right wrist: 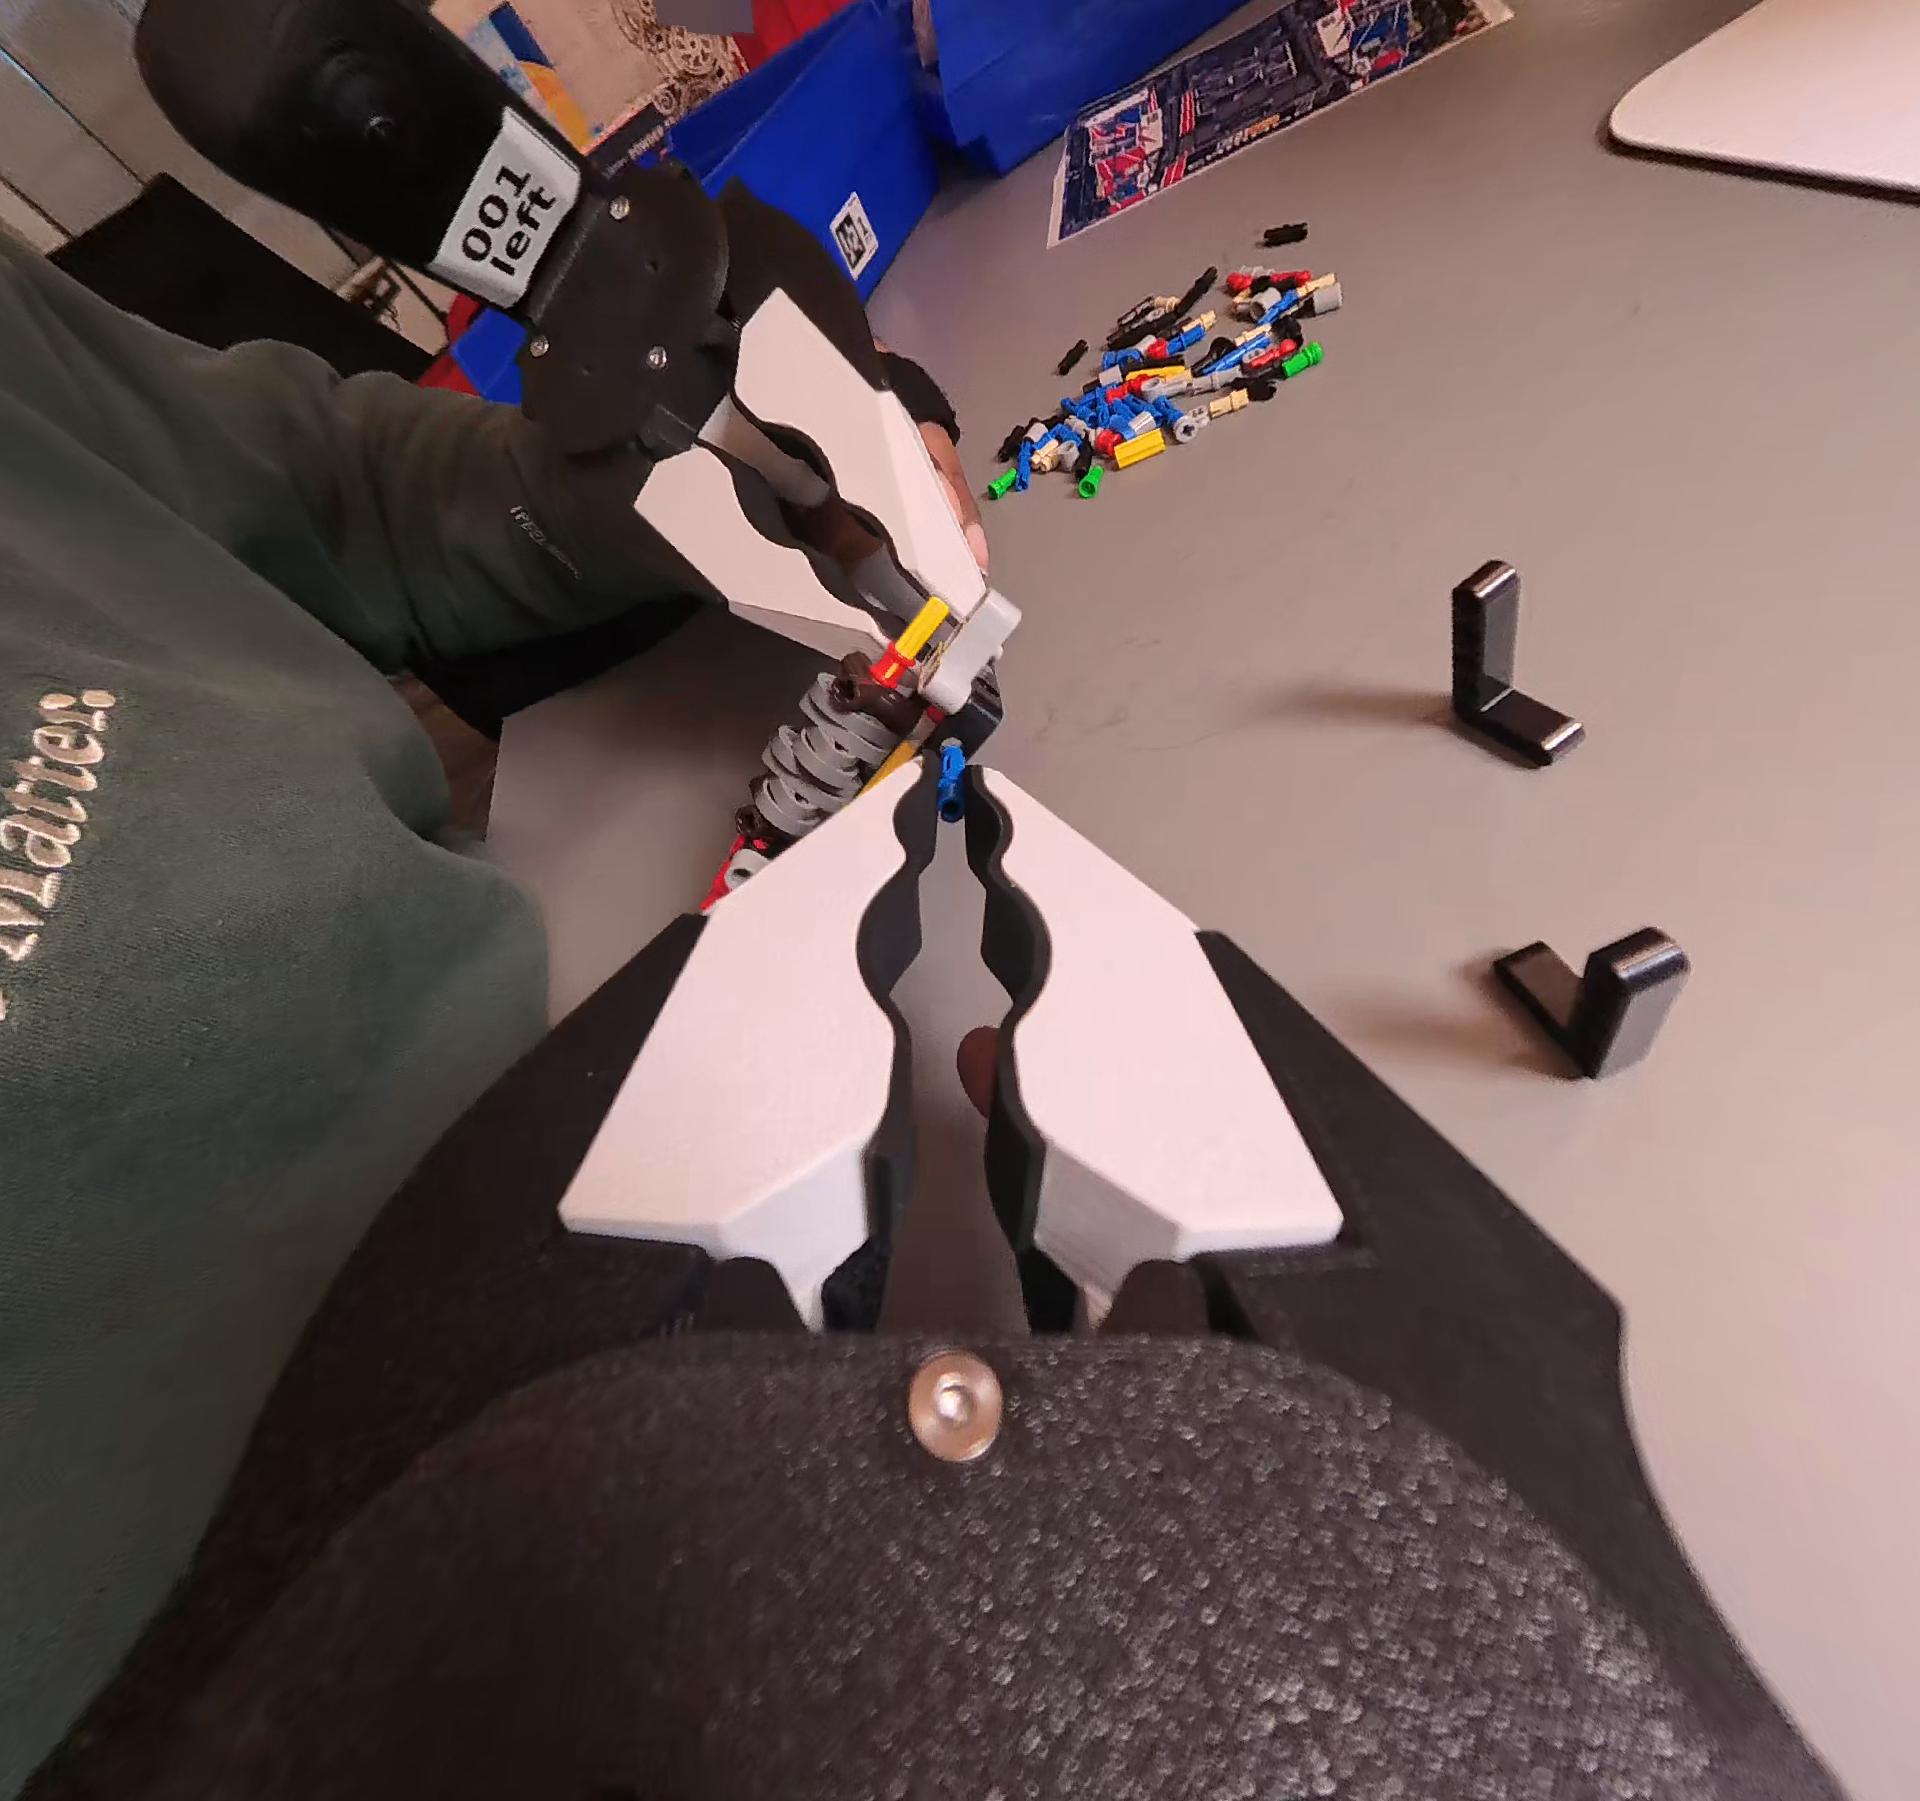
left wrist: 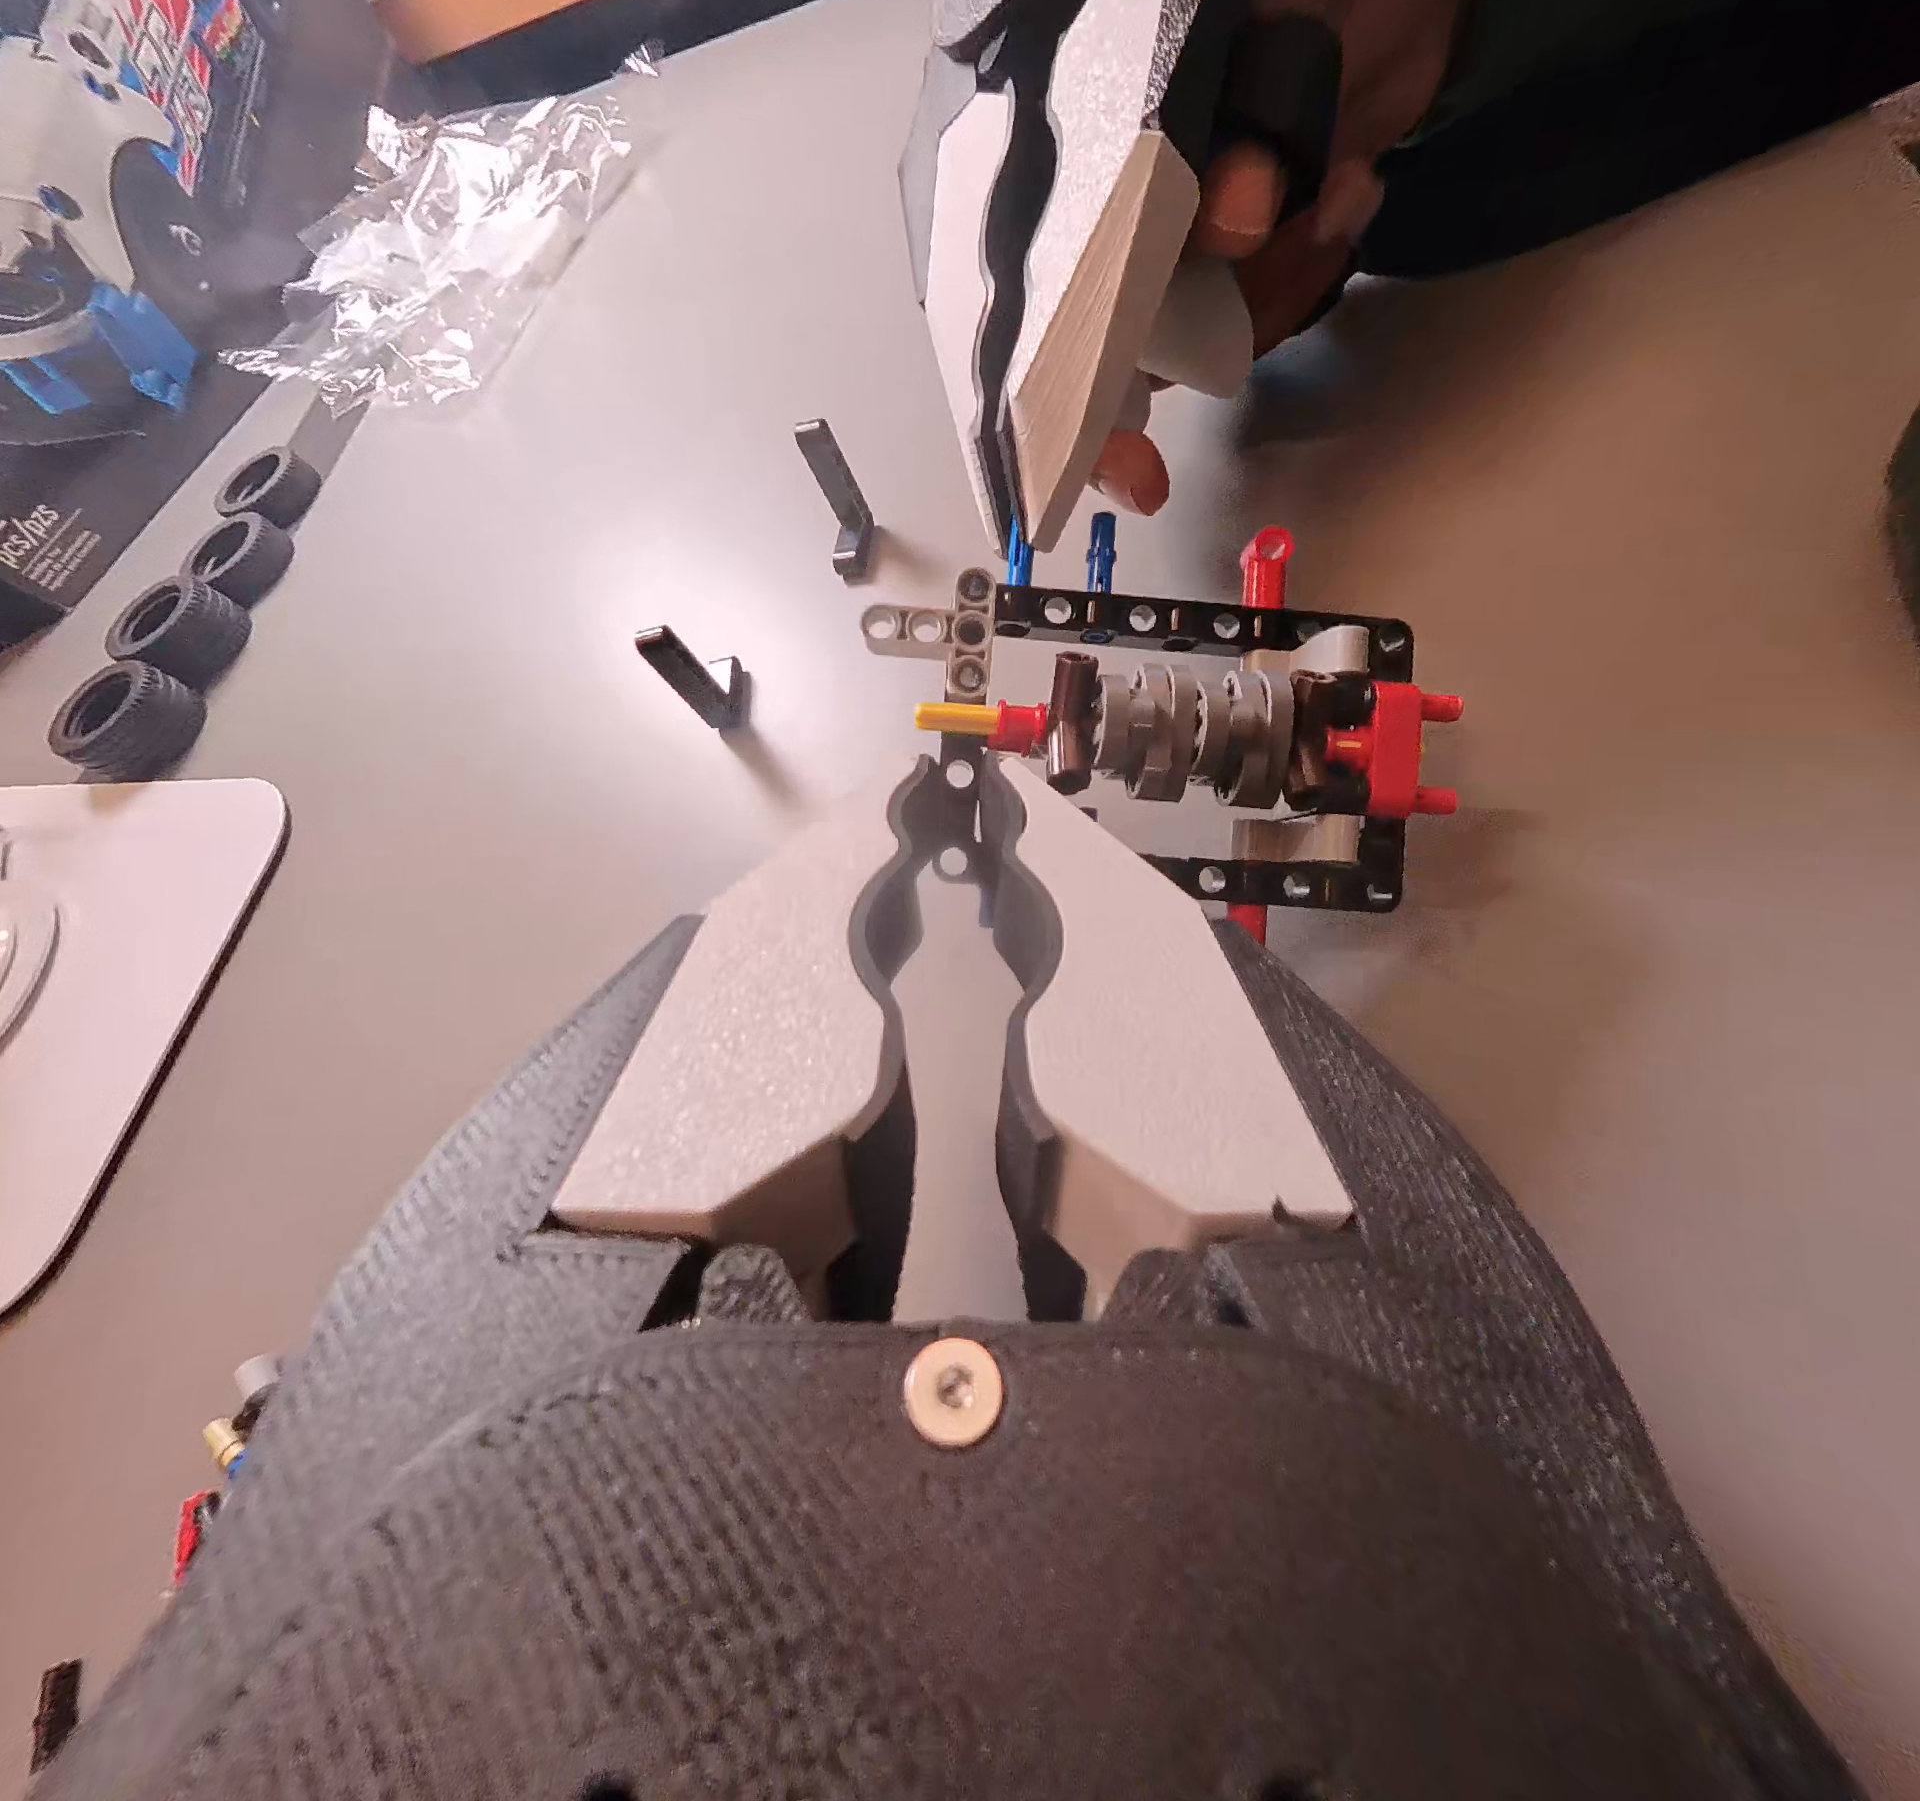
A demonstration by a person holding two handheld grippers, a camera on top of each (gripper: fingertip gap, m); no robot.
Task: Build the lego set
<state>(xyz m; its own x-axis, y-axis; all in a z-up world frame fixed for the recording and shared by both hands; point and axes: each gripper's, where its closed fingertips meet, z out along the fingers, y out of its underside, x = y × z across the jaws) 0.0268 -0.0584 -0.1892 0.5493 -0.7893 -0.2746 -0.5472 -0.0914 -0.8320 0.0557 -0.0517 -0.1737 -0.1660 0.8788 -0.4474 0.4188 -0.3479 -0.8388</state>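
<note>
1. Taking the black frame (left wrist: 1195, 754) as landmark in the left wrist view, the printed set box (left wrist: 114, 193) and crumpled clear bag (left wrist: 436, 245) were seen far to its left, with four black tyres (left wrist: 177, 608) below them.
2. Nearer the frame's left, two black L-shaped pieces (left wrist: 696, 676) were lying apart on the grey table (left wrist: 1558, 1076).
3. The frame's grey cross beam (left wrist: 961, 681) was pinched at its lower end by the left gripper (left wrist: 961, 816), its fingers pressed onto the beam.
4. Inside the frame, a grey geared shaft (left wrist: 1174, 733) with a yellow-tipped axle (left wrist: 951, 715) was carried, capped by a red block (left wrist: 1387, 738) on the right.
5. Just above the frame's top rail, a blue pin (left wrist: 1018, 546) was held at the tips of the right gripper (left wrist: 1013, 515), closed upon it; a second blue pin (left wrist: 1099, 546) was already standing beside it.
6. In the right wrist view, the same pin (right wrist: 949, 780) was seen between the tips, with the loose parts pile (right wrist: 1164, 380) well beyond the frame.
7. Judged risks: a pin held so slightly could be twisted or dropped if presented off-axis to its hole; the frame could be pivoted about the single beam grip if pushed sideways.
</note>
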